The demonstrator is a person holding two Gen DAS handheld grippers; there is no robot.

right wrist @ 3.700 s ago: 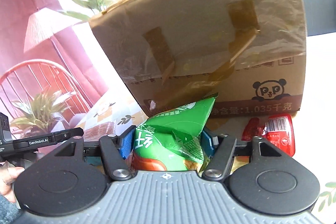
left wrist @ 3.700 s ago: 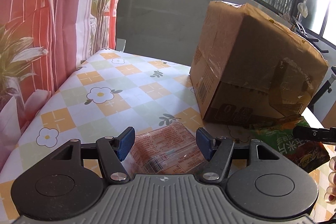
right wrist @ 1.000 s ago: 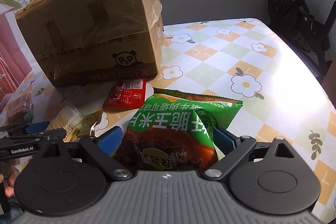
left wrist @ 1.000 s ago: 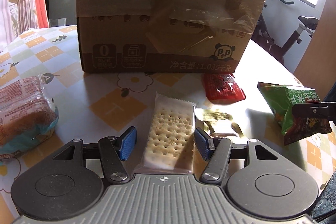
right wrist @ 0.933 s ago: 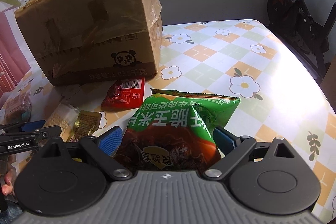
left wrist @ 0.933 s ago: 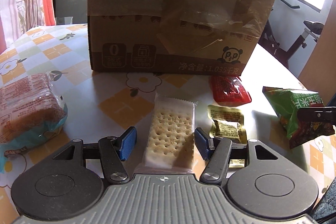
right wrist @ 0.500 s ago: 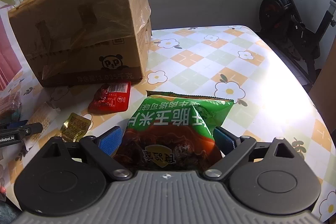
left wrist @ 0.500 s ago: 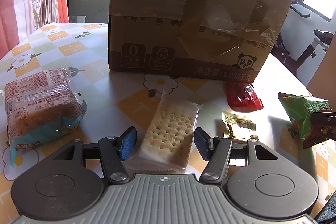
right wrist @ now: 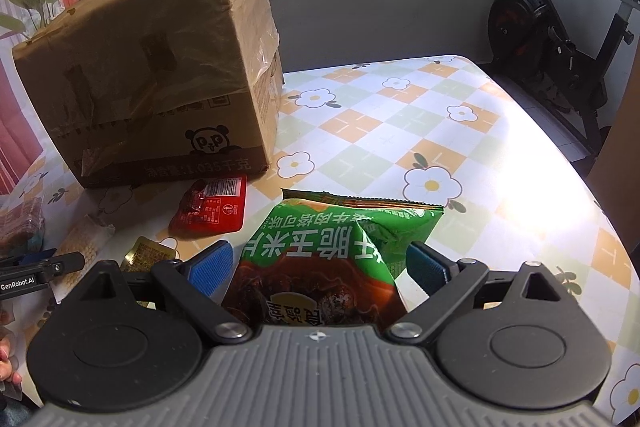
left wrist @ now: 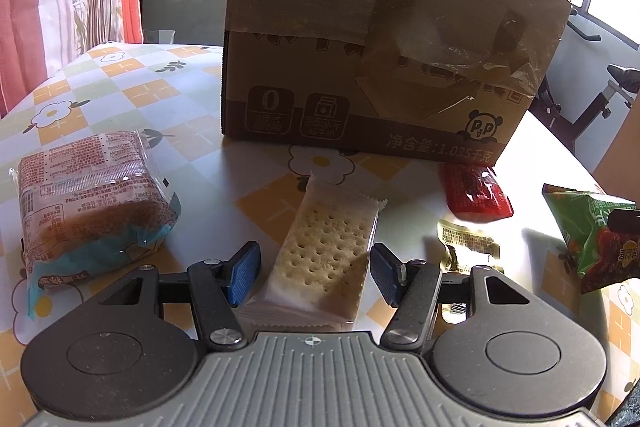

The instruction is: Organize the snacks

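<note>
On the flower-patterned table a clear pack of crackers [left wrist: 328, 247] lies between the blue pads of my left gripper [left wrist: 314, 273], which is open, with a gap on each side. A green snack bag [right wrist: 340, 231] lies between the pads of my right gripper [right wrist: 318, 267], also open and not pressing on it. A red packet [left wrist: 474, 193] and a small gold packet [left wrist: 468, 241] lie to the right of the crackers. A brown cake pack [left wrist: 88, 195] rests at the left. In the left wrist view the green bag [left wrist: 588, 227] shows at the right edge.
A large taped cardboard box [left wrist: 380, 47] stands behind the snacks, its side [right wrist: 152, 67] close to the red packet [right wrist: 212, 211]. An exercise bike [right wrist: 560, 39] stands beyond the table's right edge. A red curtain [left wrist: 24, 7] hangs at the left.
My left gripper has left the brown cake pack and now straddles the crackers. My right gripper, shut on the green bag earlier, has opened. Over the last second both views only shifted slightly.
</note>
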